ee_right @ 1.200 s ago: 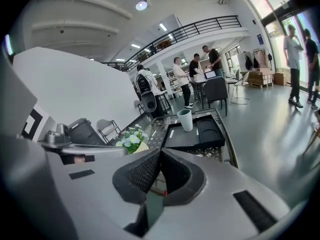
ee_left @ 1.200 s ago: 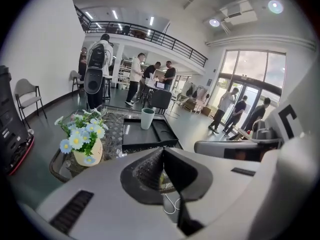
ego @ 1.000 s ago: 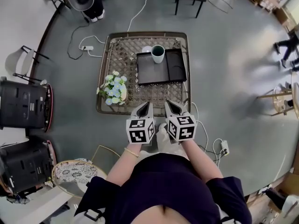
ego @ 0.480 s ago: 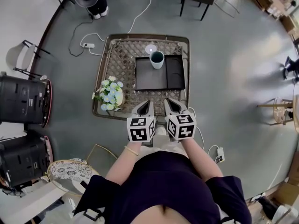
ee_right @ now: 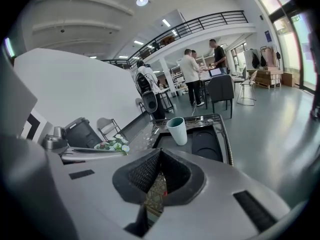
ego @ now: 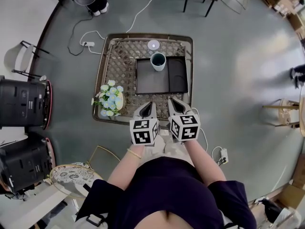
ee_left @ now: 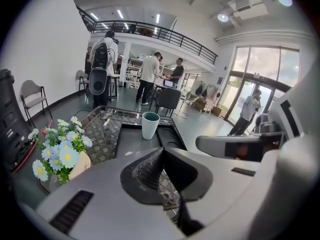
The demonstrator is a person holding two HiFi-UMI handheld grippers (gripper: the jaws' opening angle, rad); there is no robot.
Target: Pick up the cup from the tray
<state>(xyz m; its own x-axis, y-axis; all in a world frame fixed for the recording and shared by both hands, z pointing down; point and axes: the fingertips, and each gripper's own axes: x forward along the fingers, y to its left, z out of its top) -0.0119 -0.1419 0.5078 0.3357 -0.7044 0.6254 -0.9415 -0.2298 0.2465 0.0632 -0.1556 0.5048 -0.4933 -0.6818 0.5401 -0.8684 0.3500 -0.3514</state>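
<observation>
Pale green and upright, the cup (ego: 157, 61) stood on the black tray (ego: 147, 82). It was in the far corner of the tray's wider left compartment, just beside the ridge that divides it from the narrower right one. The tray lay on a low table with a woven lattice top (ego: 119, 63) and a metal frame, towards its right half. A bunch of blue and white flowers in a cream vase (ego: 108, 98) sat at the table's near left corner, well apart from the tray.

The left gripper (ego: 148, 107) and the right gripper (ego: 172, 102) hung side by side over the table's near edge, both pointing towards the tray and both short of it. In the left gripper view the two ribbed pads met at their tips with nothing between them. The cup (ee_left: 149, 125) showed beyond them, untouched. The right gripper view gave the same picture (only the lattice top showed through the gap lower down): jaws together at the tips, empty, with the cup (ee_right: 177, 130) further off on the tray (ee_right: 206, 143).
</observation>
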